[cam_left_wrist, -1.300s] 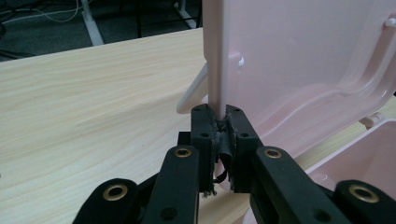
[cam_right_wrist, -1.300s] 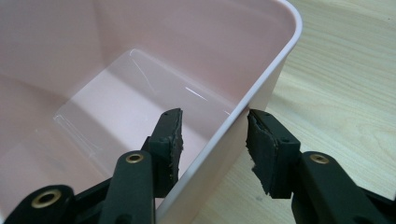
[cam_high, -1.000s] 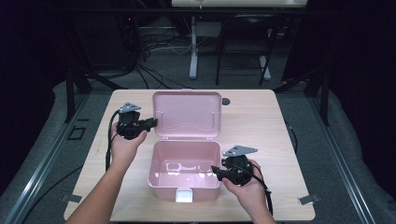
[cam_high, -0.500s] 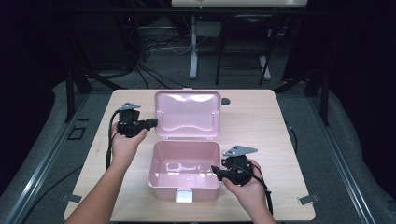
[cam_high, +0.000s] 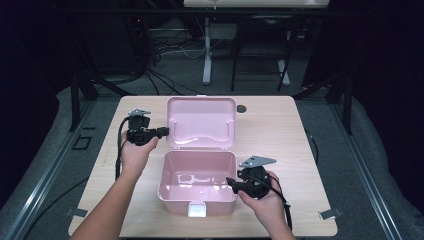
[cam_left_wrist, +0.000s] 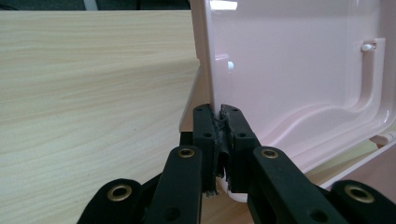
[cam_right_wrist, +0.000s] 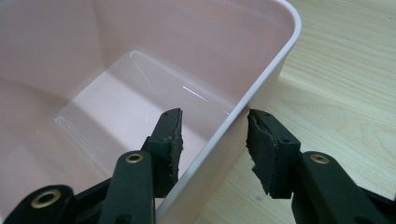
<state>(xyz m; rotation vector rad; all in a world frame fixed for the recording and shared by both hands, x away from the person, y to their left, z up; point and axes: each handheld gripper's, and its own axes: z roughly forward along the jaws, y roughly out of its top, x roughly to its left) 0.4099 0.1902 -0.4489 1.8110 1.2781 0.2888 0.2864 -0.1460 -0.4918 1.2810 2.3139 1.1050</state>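
Observation:
A pink plastic box stands open near the table's front edge, its lid tipped back and upright. My left gripper is shut on the lid's left edge; in the left gripper view the pads pinch that thin edge of the lid. My right gripper straddles the box's right wall. In the right gripper view one pad is inside and the other outside, with the wall between them and a gap on the inner side. The box looks empty.
The wooden table has bare surface on both sides of the box. A small dark round spot lies by the lid's far right corner. A white latch sits on the box's front. Dark frames, cables and a stand fill the floor behind.

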